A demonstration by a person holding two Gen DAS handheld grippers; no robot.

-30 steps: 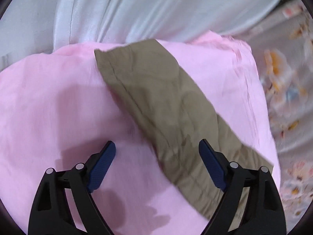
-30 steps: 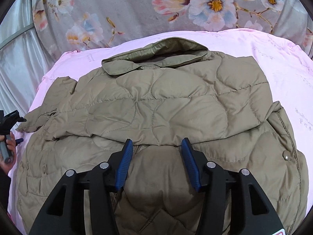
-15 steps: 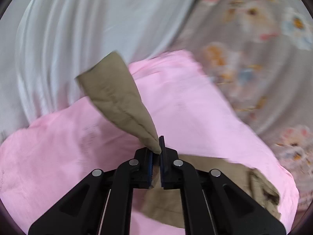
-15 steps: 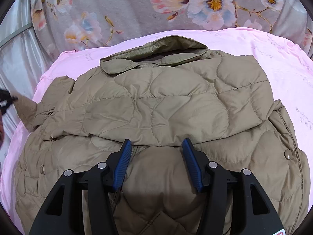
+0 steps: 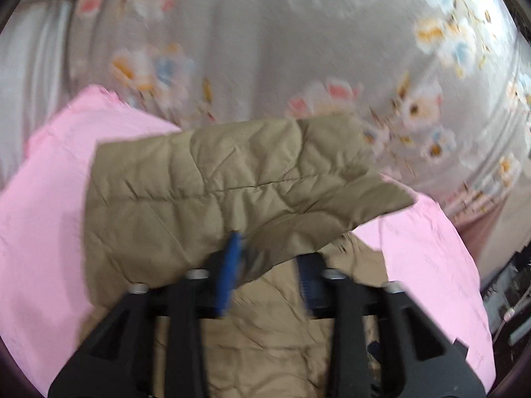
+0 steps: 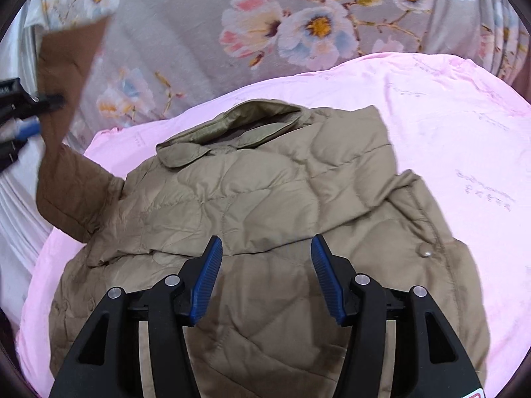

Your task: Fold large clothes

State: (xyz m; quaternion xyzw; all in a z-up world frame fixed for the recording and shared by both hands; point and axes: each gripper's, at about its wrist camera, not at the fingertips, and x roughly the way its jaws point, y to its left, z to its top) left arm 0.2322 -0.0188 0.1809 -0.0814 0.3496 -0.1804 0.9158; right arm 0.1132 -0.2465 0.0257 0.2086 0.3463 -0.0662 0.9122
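quilted jacket (image 6: 265, 205): soft, puffy, light, slick shell; grip at seams or cuff. left tongs (image 5: 265, 265) opening, sleeve (image 5: 232, 192) draped between. right tongs (image 6: 265, 275) apart, empty.

Pink sheet (image 6: 464, 139) spreads across the bed, a grey floral curtain (image 6: 205, 10) hangs at twelve o'clock, pale pleated fabric (image 6: 16, 205) at nine, soft even light.
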